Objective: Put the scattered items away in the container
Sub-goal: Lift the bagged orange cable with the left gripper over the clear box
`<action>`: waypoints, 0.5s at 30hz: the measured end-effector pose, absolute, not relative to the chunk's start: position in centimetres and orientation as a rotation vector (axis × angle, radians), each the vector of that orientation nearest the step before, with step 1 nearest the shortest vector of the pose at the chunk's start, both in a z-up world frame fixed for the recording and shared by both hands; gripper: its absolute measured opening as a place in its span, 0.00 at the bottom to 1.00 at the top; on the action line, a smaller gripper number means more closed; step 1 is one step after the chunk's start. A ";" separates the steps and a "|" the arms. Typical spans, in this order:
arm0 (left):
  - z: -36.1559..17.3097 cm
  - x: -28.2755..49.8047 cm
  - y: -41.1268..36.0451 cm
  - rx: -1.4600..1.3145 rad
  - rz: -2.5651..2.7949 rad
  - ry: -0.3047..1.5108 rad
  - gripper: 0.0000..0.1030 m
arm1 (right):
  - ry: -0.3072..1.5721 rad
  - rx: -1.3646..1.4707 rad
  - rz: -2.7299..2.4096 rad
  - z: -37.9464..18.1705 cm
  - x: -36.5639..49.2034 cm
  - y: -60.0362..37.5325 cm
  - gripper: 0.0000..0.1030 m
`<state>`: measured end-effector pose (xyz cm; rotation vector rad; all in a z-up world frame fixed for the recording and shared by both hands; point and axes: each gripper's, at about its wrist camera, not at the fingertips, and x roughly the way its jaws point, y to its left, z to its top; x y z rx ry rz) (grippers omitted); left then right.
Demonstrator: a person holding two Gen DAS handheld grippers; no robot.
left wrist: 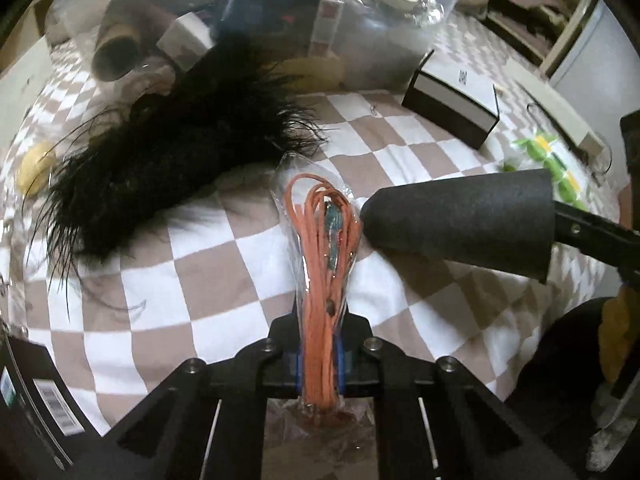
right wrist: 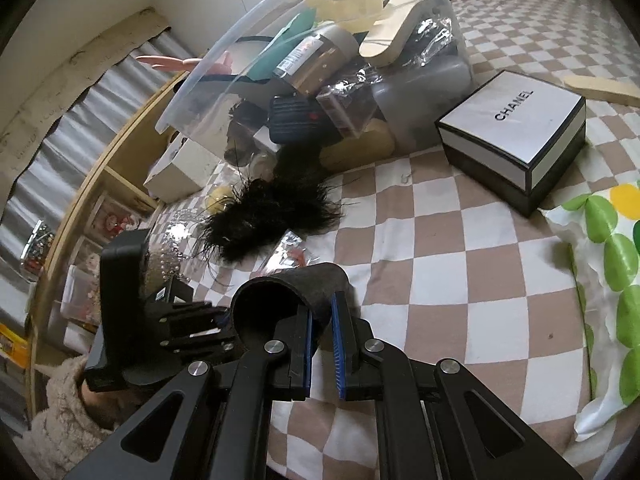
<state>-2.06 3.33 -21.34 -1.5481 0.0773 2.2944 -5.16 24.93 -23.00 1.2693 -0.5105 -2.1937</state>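
Pinching the small clear plastic packet of coiled orange cord (left wrist: 326, 256) near its lower end, the left gripper (left wrist: 320, 364) has its blue pads clamped together on the bundle, so the packet stands up from the jaws over the brown-and-white checked bedspread (left wrist: 208, 280) rather than lying on it. It looks featherlight and soft; the film is probably slick and crackly, and I would judge the hold safest low down across the thick of the cords, where it is now, since the loose wrapper alone could slide out. Just beside its upper part is the dark grey felt-like tube (right wrist: 296, 284), stiff enough to keep its round mouth open, with the right gripper (right wrist: 321, 354) closed on one wall of it, one finger inside the mouth and one outside. Beyond the packet lies the black feathery tuft (right wrist: 272, 216), wispy and easily crushed, best taken at its dense middle, I think. Behind that, toward the far edge of the bed, stands the tilted clear plastic tub (right wrist: 208, 64), already crowded with jars, boxes and wooden sticks. To its side sits the white-and-black lidded gift box (right wrist: 516, 128), rigid and squarely graspable, and a green-spotted cloth (right wrist: 612, 248) lies at the bedspread's near side.
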 end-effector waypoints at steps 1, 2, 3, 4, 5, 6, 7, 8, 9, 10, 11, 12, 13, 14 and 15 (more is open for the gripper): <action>-21.2 -1.9 3.0 -1.541 2.299 0.056 0.11 | -0.515 1.266 -2.195 -22.9 -5.1 25.0 0.09; -21.1 -1.7 3.4 -1.536 2.304 0.038 0.11 | -0.524 1.263 -2.197 -22.9 -5.0 25.1 0.09; -20.9 -1.6 3.3 -1.529 2.308 0.008 0.11 | -0.532 1.260 -2.198 -22.8 -5.0 25.2 0.09; -20.6 -1.5 3.1 -1.523 2.313 -0.015 0.11 | -0.542 1.255 -2.202 -22.7 -4.9 25.3 0.09; -20.0 -1.2 2.8 -1.514 2.321 -0.040 0.11 | -0.555 1.249 -2.207 -22.5 -4.8 25.5 0.09; -19.8 -1.3 3.0 -1.506 2.326 -0.054 0.11 | -0.576 1.241 -2.213 -22.2 -4.6 25.7 0.09; -19.2 -1.2 3.1 -1.493 2.331 -0.072 0.11 | -0.588 1.236 -2.215 -22.0 -4.5 25.8 0.09; -18.4 -1.0 2.9 -1.475 2.337 -0.091 0.11 | -0.599 1.230 -2.219 -21.7 -4.4 25.9 0.09; -17.9 -1.1 3.4 -1.460 2.345 -0.100 0.11 | -0.614 1.221 -2.220 -21.3 -4.2 25.9 0.09; -17.2 -1.0 3.3 -1.440 2.355 -0.108 0.11 | -0.624 1.213 -2.217 -20.9 -4.1 26.0 0.09; -16.3 -0.8 3.3 -1.418 2.366 -0.118 0.11 | -0.637 1.204 -2.211 -20.5 -3.9 26.0 0.09; -15.6 -0.8 3.5 -1.399 2.375 -0.129 0.11 | -0.652 1.193 -2.204 -20.0 -3.7 26.0 0.09; -14.8 -0.6 3.2 -1.380 2.382 -0.142 0.11 | -0.665 1.182 -2.198 -19.5 -3.6 26.0 0.09; -14.1 -0.4 2.9 -1.363 2.387 -0.153 0.11 | -0.676 1.171 -2.189 -19.0 -3.4 26.0 0.09; -13.2 -0.3 2.7 -1.341 2.396 -0.166 0.11 | -0.689 1.158 -2.178 -18.4 -3.3 26.0 0.09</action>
